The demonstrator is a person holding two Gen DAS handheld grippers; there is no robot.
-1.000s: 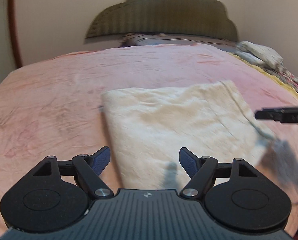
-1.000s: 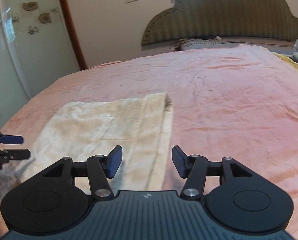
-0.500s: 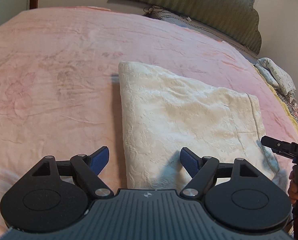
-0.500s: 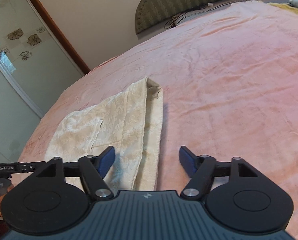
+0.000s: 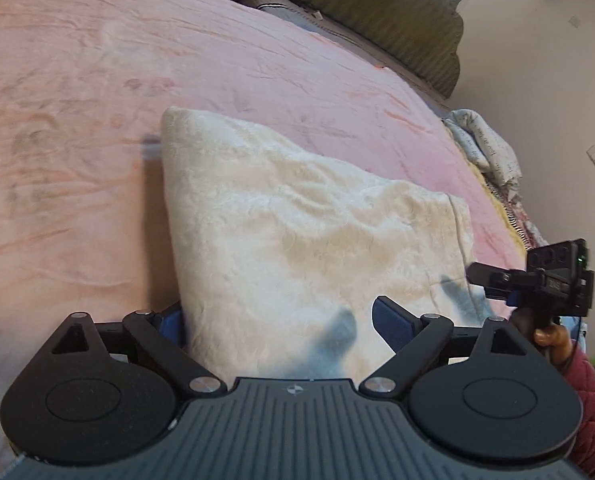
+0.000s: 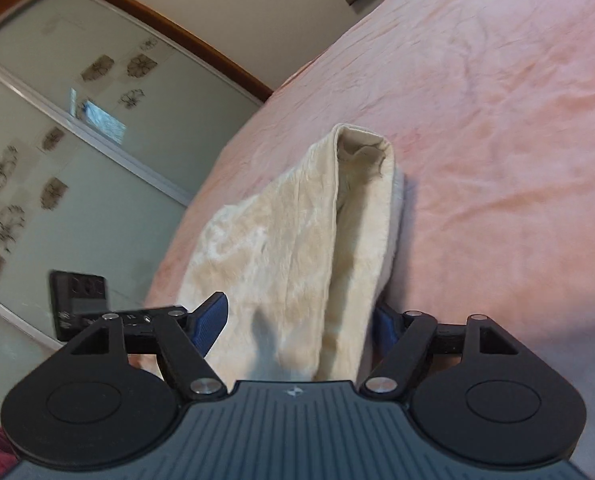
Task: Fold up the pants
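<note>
Cream pants on pink bedspread; blue fingers.

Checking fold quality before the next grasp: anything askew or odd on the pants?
One thing: at the far corner of the folded cream pants the layers gape open, with an inner layer bunched inside the fold. The right-hand edge layers sit slightly offset. Otherwise they lie flat on the pink bedspread; nothing damaged.

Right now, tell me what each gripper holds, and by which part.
Nothing is held. The opening left gripper and the right gripper straddle near corners of the folded cream fabric pants, unclamped.
</note>
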